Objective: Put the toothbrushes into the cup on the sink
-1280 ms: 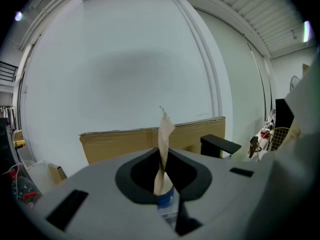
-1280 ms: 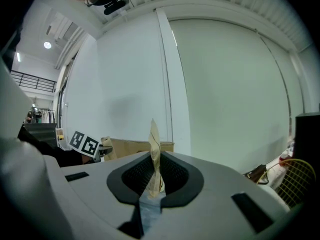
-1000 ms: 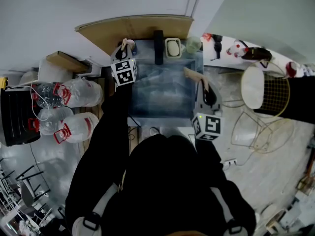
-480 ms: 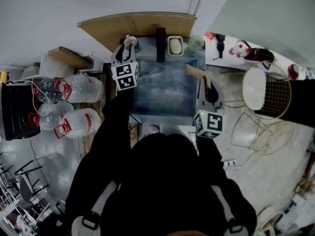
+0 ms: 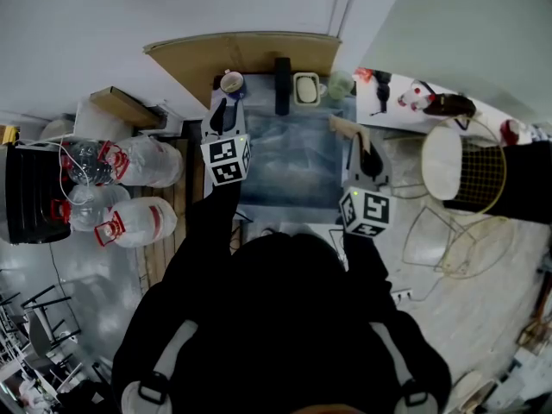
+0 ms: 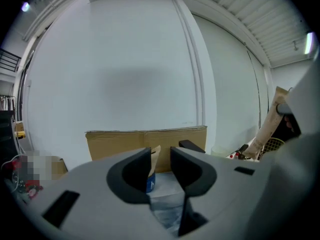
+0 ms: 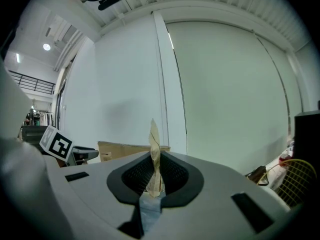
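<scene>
The blue cup (image 5: 231, 83) stands at the back left corner of the sink (image 5: 289, 175), next to the black tap (image 5: 281, 84). 1 wrapped toothbrush (image 6: 154, 155) stands in the cup, with its tan paper top sticking out.

The left gripper (image 5: 222, 107) is over the left edge of the sink, just in front of the cup. Its jaws have just been opening and are now apart. Nothing is pinched between them. The cup shows through the gap, farther back.

The right gripper (image 5: 356, 142) is over the right edge of the sink. Its jaws are clamped on a 2nd toothbrush (image 7: 154, 154) in a tan paper wrapper, which points toward the back edge of the sink.
</scene>
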Demonstrator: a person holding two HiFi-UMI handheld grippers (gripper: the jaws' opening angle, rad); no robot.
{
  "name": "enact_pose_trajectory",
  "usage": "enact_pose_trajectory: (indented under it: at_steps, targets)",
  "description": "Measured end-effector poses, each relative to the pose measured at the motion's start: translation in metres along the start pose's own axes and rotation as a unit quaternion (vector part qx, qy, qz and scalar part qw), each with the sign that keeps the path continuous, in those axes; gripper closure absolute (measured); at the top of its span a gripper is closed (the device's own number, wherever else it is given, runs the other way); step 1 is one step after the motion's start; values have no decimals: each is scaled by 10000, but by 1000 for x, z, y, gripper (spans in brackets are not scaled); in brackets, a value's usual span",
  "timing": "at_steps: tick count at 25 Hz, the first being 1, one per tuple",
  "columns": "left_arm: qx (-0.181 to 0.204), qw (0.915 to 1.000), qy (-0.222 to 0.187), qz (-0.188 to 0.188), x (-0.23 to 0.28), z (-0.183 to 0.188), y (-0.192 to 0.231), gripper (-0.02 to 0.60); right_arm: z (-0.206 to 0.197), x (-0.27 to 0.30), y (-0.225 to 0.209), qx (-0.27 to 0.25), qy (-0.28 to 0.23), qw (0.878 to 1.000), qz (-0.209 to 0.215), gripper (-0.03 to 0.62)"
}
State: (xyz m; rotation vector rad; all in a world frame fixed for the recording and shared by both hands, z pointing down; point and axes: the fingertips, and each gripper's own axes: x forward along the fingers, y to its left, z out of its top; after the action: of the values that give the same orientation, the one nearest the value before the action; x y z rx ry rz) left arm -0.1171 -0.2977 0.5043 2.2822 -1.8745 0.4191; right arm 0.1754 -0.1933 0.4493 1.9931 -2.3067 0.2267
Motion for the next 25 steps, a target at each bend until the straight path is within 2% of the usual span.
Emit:
enact_pose_trajectory:
  at_steps: [6,9,12,25]
  targets:
    - [10,9998,8,-194,-37,-9,-21,481,-2,-2,-3,39,1,10000,-47,561]
    - [42,9997,-9,-241,-53,-13,-28,551,2,0,-4,1,-60,10000,-20,561]
    - [76,9995,-82,-285,-69,-14,-31,578,10,5,-3,-93,-149,9998,19,562]
    - [129,9986,-219,-455,-102,-18,-47,580,47,62,-15,-321,-655,9973,-52,562]
